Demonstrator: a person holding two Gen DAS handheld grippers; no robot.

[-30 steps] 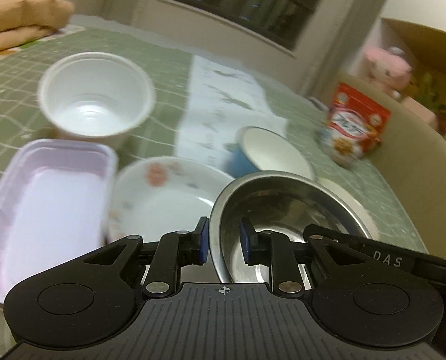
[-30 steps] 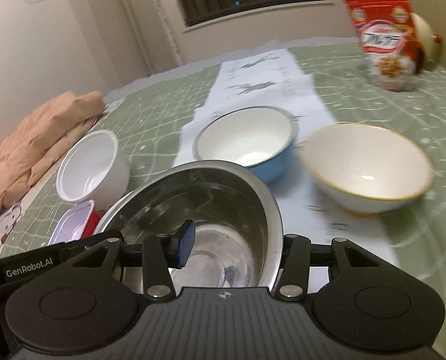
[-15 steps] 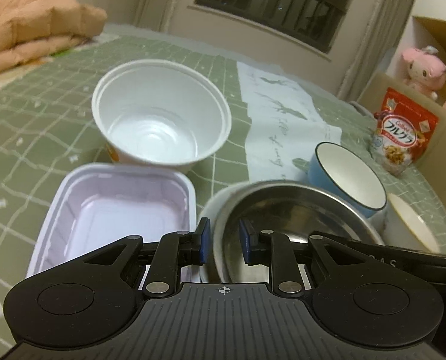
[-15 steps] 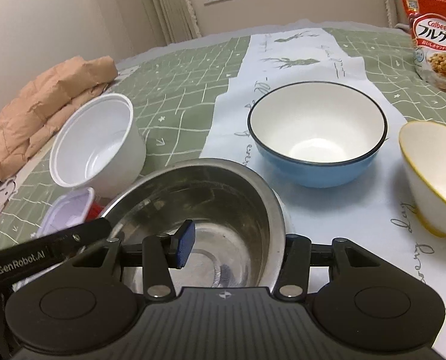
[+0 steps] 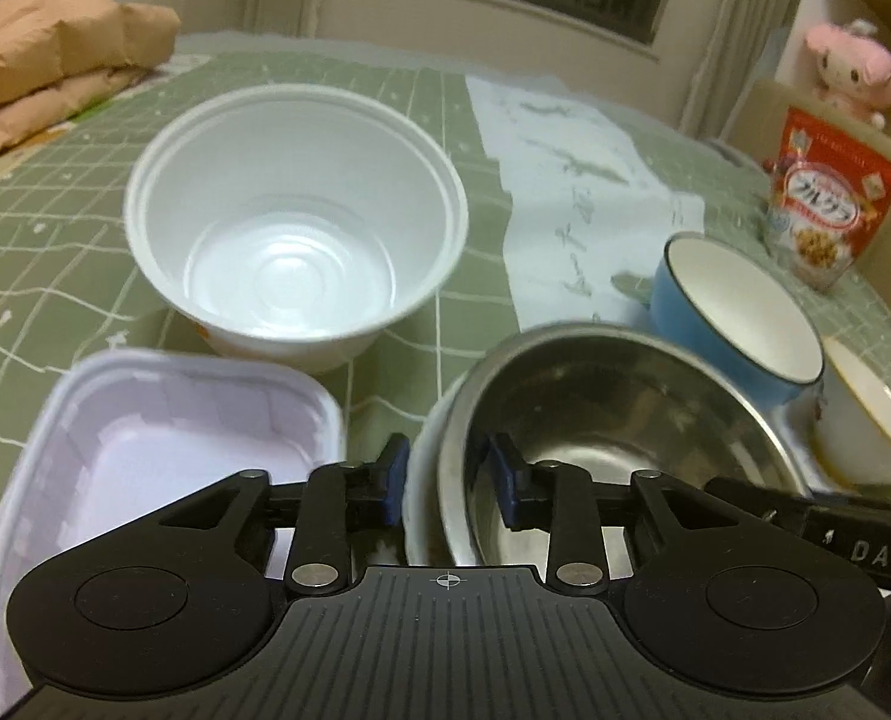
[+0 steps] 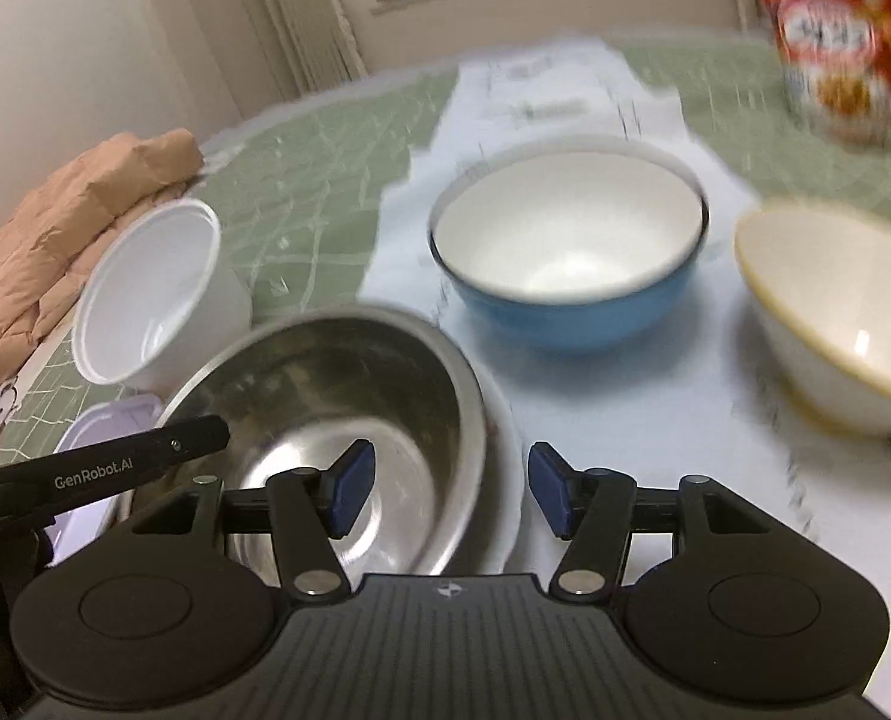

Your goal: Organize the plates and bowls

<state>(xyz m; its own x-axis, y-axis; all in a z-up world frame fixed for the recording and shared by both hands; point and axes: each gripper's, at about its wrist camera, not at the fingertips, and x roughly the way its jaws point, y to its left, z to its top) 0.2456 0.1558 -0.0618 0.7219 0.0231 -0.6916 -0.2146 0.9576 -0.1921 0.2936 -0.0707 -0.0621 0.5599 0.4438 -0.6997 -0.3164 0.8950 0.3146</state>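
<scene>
A steel bowl (image 5: 601, 414) (image 6: 349, 396) sits in a white plate (image 5: 424, 468) (image 6: 505, 480). My left gripper (image 5: 445, 483) straddles the near left rims of bowl and plate, its jaws slightly apart. My right gripper (image 6: 448, 489) is open, its jaws astride the bowl's right rim without touching. A white plastic bowl (image 5: 295, 240) (image 6: 145, 294), a blue bowl (image 5: 739, 312) (image 6: 571, 252) and a cream bowl with a yellow rim (image 5: 865, 426) (image 6: 835, 312) stand around on the table.
A lilac plastic tray (image 5: 145, 480) (image 6: 97, 438) lies left of the plate. A red cereal bag (image 5: 823, 210) (image 6: 835, 30) stands far right. A folded tan cloth (image 5: 43, 66) (image 6: 67, 228) lies far left. A white runner (image 5: 571, 180) crosses the green tablecloth (image 5: 37, 276).
The steel bowl has been set down in the white plate. Both grippers have opened off its rim, the right one wider. Both views have shifted toward the bowls.
</scene>
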